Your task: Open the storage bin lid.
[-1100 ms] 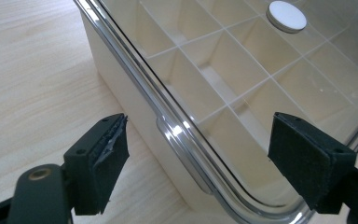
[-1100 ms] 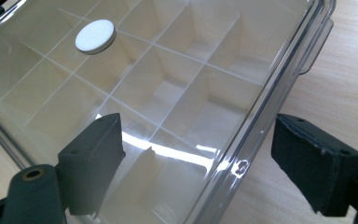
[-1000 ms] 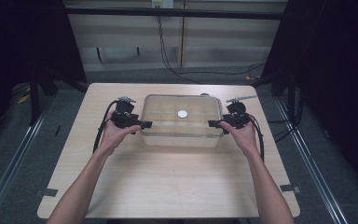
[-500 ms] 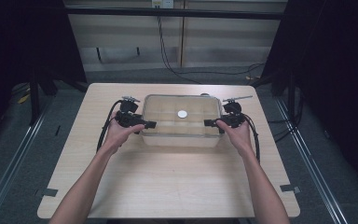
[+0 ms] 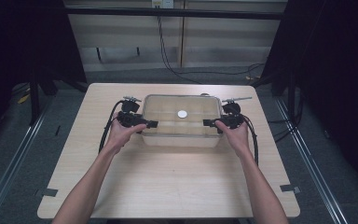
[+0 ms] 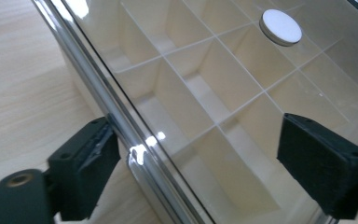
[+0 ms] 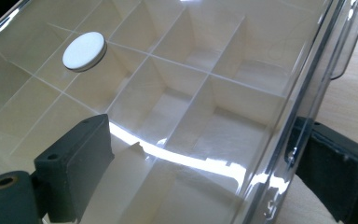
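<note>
1. From the high view I see a clear plastic organizer box (image 5: 179, 120) on the wooden table (image 5: 168, 177), a little toward 12 o'clock from the table's middle, its long sides running from 9 to 3 o'clock.
2. A small white round disc (image 5: 182, 114) lies on the box's transparent lid, close to the lid's center.
3. My left gripper (image 5: 145, 124) sits at the box's 9 o'clock end, held by the left hand (image 5: 121, 133), with its black cable looping off toward 7 o'clock.
4. In the left gripper view its jaws stand wide, straddling the lid's edge: one pad is outside over the table, the other is over the lid. I cannot tell whether either pad touches the plastic.
5. My right gripper (image 5: 209, 122) is at the box's 3 o'clock end, held by the right hand (image 5: 233, 133).
6. In the right gripper view its jaws are also spread wide across the lid's rim, one pad over the lid, the other outside by the side latch (image 7: 347, 44).
7. Through the lid I see white dividers forming rectangular compartments; those I can see into look empty.
</note>
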`<state>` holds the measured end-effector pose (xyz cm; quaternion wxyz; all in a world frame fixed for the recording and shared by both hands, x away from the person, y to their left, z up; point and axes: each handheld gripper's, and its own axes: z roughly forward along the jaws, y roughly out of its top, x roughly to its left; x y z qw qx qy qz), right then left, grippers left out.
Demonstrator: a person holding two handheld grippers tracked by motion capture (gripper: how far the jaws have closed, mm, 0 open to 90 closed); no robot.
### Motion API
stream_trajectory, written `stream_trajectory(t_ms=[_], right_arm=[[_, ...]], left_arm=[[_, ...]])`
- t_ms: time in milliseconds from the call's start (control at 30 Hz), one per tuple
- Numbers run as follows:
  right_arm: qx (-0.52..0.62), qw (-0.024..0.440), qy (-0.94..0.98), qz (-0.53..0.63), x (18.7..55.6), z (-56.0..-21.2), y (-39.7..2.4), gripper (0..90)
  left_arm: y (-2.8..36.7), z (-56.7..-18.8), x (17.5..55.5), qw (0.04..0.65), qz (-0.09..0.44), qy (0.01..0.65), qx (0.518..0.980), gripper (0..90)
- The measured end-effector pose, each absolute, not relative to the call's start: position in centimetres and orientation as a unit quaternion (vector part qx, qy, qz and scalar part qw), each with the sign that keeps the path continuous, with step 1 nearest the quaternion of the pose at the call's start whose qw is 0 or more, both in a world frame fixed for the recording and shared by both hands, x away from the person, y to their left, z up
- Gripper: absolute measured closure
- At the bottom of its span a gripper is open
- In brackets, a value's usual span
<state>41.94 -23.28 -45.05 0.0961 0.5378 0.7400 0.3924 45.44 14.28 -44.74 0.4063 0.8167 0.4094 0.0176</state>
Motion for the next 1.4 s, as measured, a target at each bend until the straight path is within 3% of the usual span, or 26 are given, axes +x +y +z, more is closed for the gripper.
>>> stream_trajectory(t_ms=[133, 567, 1133, 1400], right_arm=[[0.537, 0.117, 0.738, 0.392, 41.9, -45.0, -23.2, 8.0], [0.528, 0.151, 0.743, 0.383, 41.5, -44.3, -23.0, 12.6], [0.532, 0.142, 0.698, 0.457, 40.5, -43.3, -25.2, 45.3], [0.534, 0.14, 0.684, 0.477, 40.1, -42.9, -25.6, 52.5]], left_arm=[[15.2, -45.1, 45.2, 0.433, 0.024, 0.416, 0.799, 24.5], [15.6, -44.4, 44.6, 0.434, 0.04, 0.405, 0.804, 30.0], [16.4, -43.4, 43.8, 0.467, 0.069, 0.401, 0.785, 46.2], [16.8, -42.9, 43.5, 0.474, 0.079, 0.395, 0.783, 51.1]])
